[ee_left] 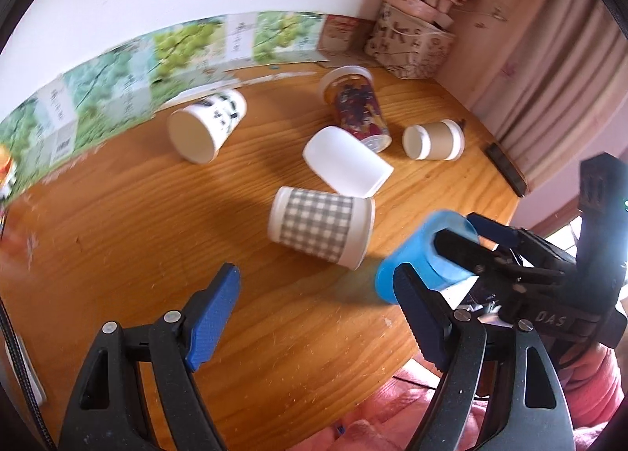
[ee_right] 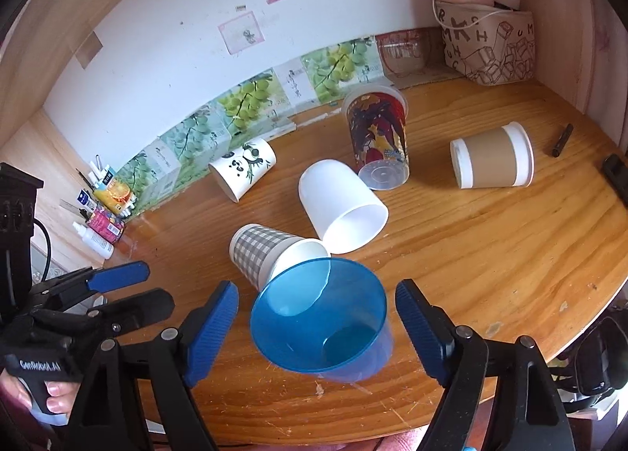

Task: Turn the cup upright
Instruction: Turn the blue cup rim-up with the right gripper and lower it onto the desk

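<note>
Bright daylight (left view motion-blurred)

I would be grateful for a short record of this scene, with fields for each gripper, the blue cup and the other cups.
left gripper: open, nothing between its fingers, above the table
right gripper: open, one finger on either side of the blue cup, gaps on both sides
blue cup: tilted, mouth towards the right wrist camera; whether it rests on the table is unclear
other cups: five, all lying on their sides: panda cup, printed cup, white cup, brown cup, checked cup
</note>
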Demonstrator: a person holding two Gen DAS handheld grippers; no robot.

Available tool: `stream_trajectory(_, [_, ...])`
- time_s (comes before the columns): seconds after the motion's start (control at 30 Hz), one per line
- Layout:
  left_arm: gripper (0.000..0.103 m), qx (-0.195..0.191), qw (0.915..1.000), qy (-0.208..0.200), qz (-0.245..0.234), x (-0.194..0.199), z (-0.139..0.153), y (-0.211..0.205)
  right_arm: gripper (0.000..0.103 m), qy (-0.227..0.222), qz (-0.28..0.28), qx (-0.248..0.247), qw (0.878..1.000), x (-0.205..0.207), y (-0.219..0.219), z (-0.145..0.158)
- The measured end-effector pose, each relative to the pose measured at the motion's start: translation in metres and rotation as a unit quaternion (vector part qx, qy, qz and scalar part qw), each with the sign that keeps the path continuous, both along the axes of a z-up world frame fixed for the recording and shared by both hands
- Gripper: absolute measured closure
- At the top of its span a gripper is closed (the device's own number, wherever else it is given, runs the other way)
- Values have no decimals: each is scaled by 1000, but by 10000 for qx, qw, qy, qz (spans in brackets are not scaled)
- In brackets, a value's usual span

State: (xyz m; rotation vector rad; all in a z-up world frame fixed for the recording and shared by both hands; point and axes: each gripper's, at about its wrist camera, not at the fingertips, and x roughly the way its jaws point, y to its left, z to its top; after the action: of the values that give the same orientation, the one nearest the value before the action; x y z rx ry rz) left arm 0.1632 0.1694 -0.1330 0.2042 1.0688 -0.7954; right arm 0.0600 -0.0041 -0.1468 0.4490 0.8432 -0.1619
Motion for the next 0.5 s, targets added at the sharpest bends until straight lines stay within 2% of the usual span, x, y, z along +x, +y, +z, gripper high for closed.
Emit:
stream_trajectory(0.17, [20, 118, 9985, 86, 529, -13, 5, 11, 18, -282, 69, -115, 9995, -14, -6, 10])
stream_trajectory(0.33, [17, 51, 9965, -32, 838, -34, 26, 5, 7, -578, 68, -401, 9975, -37, -23, 36])
stream_trajectory(0.4, [17, 42, 9933, -116, 1151, -43, 36, 2, 2, -600, 97, -348, 9975, -44, -30, 43])
stream_trajectory(0.5, [14, 143, 9857, -158, 1669, -55, 48, -5, 2, -545, 238, -48, 9982, -56, -43, 56])
